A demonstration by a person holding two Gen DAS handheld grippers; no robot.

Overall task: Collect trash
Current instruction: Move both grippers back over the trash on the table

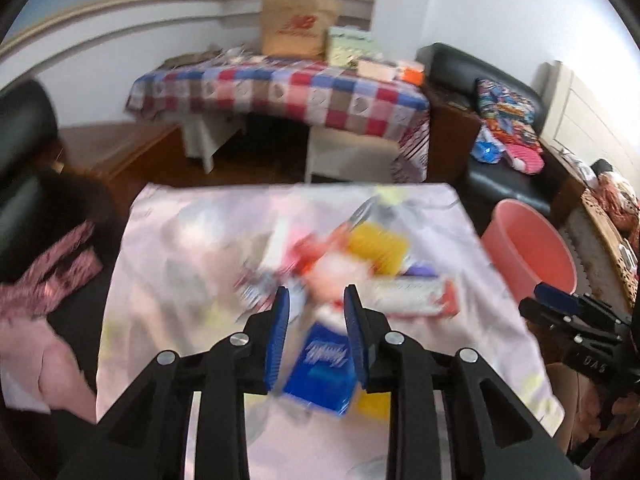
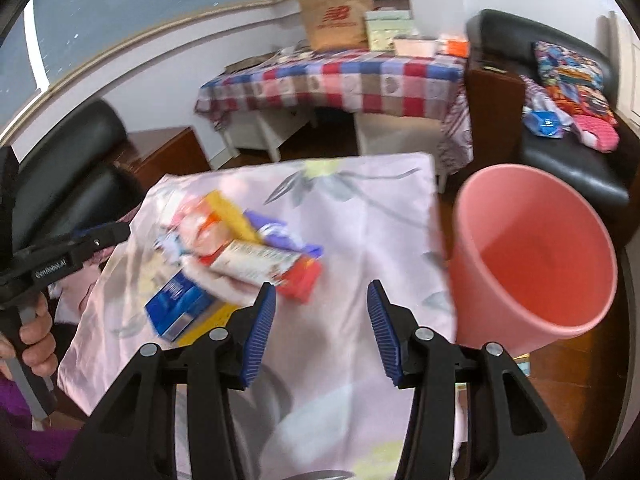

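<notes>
A heap of trash lies on a table with a pale pink floral cloth [image 2: 360, 208]: a blue box [image 1: 324, 368] [image 2: 180, 304], a red-and-white carton [image 1: 416, 298] [image 2: 268, 266], a yellow box [image 1: 376, 246] [image 2: 230, 212] and purple wrappers [image 2: 280, 232]. A pink bin [image 2: 532, 256] [image 1: 528, 252] stands at the table's right edge. My left gripper [image 1: 317, 300] is open above the blue box, empty. My right gripper [image 2: 322, 294] is open and empty over bare cloth, right of the heap. The left wrist view is blurred.
A black sofa [image 2: 560, 160] with bright cushions stands at the right. A table with a checked cloth [image 2: 340, 76] carries a brown paper bag [image 2: 336, 16] at the back. A dark chair [image 1: 24, 184] with pink cloth is at the left.
</notes>
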